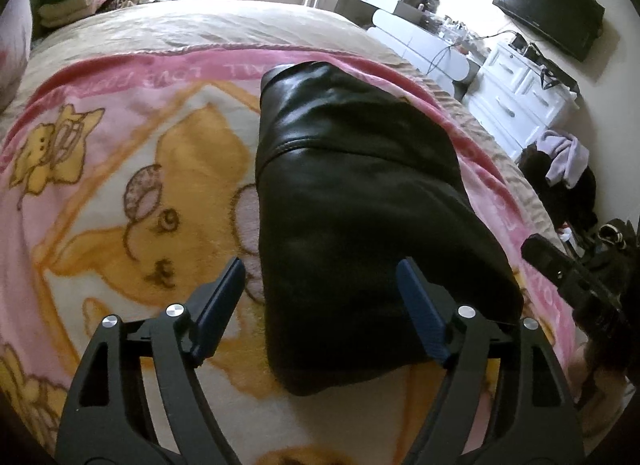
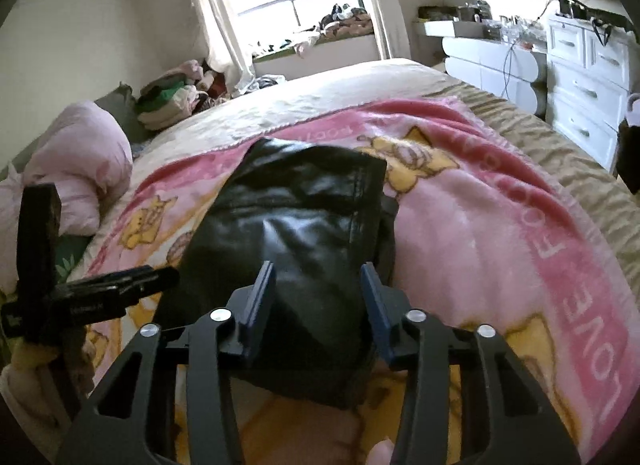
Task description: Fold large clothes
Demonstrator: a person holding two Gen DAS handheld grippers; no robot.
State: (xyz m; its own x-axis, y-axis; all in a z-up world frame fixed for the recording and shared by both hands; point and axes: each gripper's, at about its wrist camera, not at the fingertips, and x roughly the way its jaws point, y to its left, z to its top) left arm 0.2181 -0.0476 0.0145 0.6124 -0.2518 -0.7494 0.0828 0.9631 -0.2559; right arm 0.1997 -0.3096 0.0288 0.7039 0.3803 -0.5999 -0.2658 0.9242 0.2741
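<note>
Black leather garment [image 1: 352, 201] folded into a compact bundle on pink cartoon blanket [image 1: 120, 185] on the bed | left gripper [image 1: 320, 305] fingers apart, empty, over near edge | right gripper [image 2: 318, 297] fingers apart, gripping nothing | next, judged: square the near edge, press flat, avoid dragging blanket.

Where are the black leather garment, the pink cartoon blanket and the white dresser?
black leather garment [image 1: 352, 185], left wrist view, middle of its top panel.
pink cartoon blanket [image 2: 480, 225], right wrist view, plain pink area.
white dresser [image 1: 520, 105], left wrist view, drawer front.
</note>
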